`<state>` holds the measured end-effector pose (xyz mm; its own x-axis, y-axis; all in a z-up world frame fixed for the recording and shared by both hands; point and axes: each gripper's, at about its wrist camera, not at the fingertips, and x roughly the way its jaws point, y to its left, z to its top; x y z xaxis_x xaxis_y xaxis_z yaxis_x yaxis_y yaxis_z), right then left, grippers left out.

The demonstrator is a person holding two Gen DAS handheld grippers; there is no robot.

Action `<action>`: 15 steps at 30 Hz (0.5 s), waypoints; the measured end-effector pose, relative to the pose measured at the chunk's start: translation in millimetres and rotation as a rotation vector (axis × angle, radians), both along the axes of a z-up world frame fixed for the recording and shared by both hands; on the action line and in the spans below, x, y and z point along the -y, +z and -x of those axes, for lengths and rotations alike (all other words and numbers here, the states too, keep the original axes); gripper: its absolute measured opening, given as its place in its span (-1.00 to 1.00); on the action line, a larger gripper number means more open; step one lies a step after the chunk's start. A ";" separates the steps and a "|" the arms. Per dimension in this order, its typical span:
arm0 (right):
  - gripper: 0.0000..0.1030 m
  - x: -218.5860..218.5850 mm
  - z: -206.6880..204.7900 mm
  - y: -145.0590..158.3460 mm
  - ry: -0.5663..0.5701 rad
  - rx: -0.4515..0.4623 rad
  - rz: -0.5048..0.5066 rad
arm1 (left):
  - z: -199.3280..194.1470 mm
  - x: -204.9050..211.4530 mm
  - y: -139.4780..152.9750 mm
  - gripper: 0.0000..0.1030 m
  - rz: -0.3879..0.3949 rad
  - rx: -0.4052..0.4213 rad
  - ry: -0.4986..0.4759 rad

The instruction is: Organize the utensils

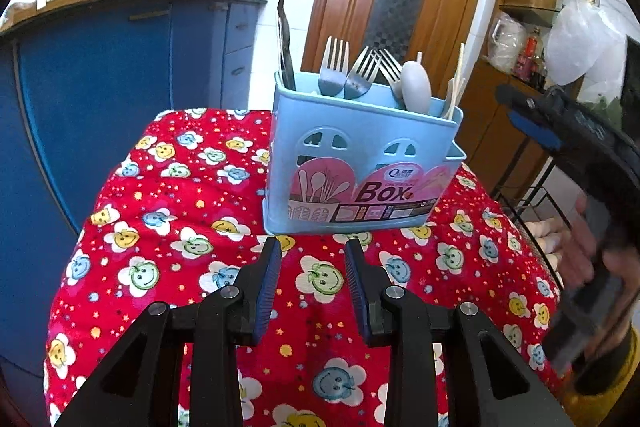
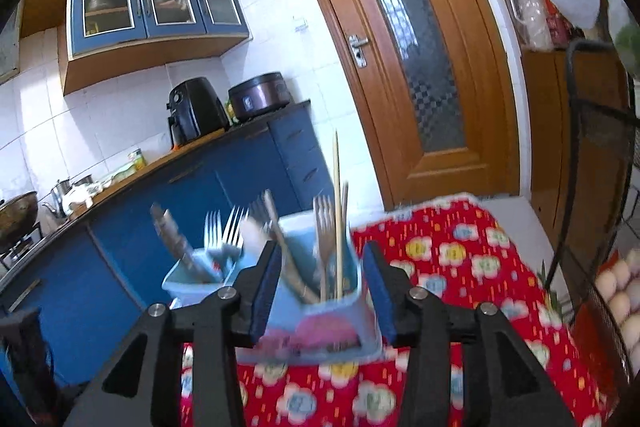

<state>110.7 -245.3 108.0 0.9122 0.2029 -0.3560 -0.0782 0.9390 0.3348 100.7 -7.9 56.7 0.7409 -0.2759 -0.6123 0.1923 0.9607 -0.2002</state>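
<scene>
A light blue utensil box (image 1: 360, 163) stands on the red flowered cloth (image 1: 180, 227). It holds forks (image 1: 334, 73), a pale spoon (image 1: 416, 87), a dark knife (image 1: 286, 43) and chopsticks (image 1: 456, 87). My left gripper (image 1: 314, 255) is open and empty, low over the cloth just in front of the box. My right gripper (image 2: 320, 259) is open and empty, close above the box (image 2: 316, 315), whose forks (image 2: 324, 235) and chopsticks (image 2: 338, 211) show blurred between its fingers. The right gripper body also shows in the left wrist view (image 1: 580, 227), at the right edge.
Blue kitchen cabinets (image 1: 100, 99) stand left of the table, with an air fryer (image 2: 196, 113) and a cooker (image 2: 260, 95) on the counter. A wooden door (image 2: 416, 55) is behind. A black wire rack (image 2: 592, 155) with eggs (image 2: 620, 291) stands at the right.
</scene>
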 end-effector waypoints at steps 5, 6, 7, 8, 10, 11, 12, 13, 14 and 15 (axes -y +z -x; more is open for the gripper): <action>-0.06 -1.6 29.3 -15.2 0.011 -0.052 0.012 | 8.8 1.5 0.9 -0.35 -0.004 0.005 0.003; -0.06 -3.0 35.2 -18.4 0.014 -0.058 0.023 | 10.8 2.1 0.9 -0.34 -0.006 0.005 0.004; -0.05 -4.5 40.2 -21.0 0.016 -0.060 0.033 | 12.9 2.7 0.9 -0.27 -0.009 0.006 0.005; -0.01 -5.8 43.3 -22.6 0.020 -0.062 0.041 | 14.5 3.1 0.8 -0.18 -0.011 0.008 0.007; 0.10 -8.1 51.6 -26.9 0.032 -0.065 0.055 | 18.9 4.4 0.2 -0.13 -0.018 0.017 0.014; 0.15 -9.8 56.2 -30.0 0.036 -0.068 0.060 | 20.1 5.0 -0.6 -0.11 -0.022 0.020 0.016; 0.16 -11.3 59.8 -32.9 0.042 -0.071 0.066 | 21.6 5.6 -1.4 -0.10 -0.028 0.022 0.019; 0.18 -13.2 62.7 -35.6 0.047 -0.076 0.075 | 23.4 5.9 -2.6 -0.07 -0.031 0.023 0.024; 0.22 -15.3 65.3 -38.3 0.049 -0.082 0.085 | 24.9 6.1 -3.9 -0.05 -0.034 0.022 0.029; 0.24 -16.7 67.8 -41.9 0.051 -0.088 0.092 | 26.1 5.7 -5.2 -0.04 -0.035 0.021 0.032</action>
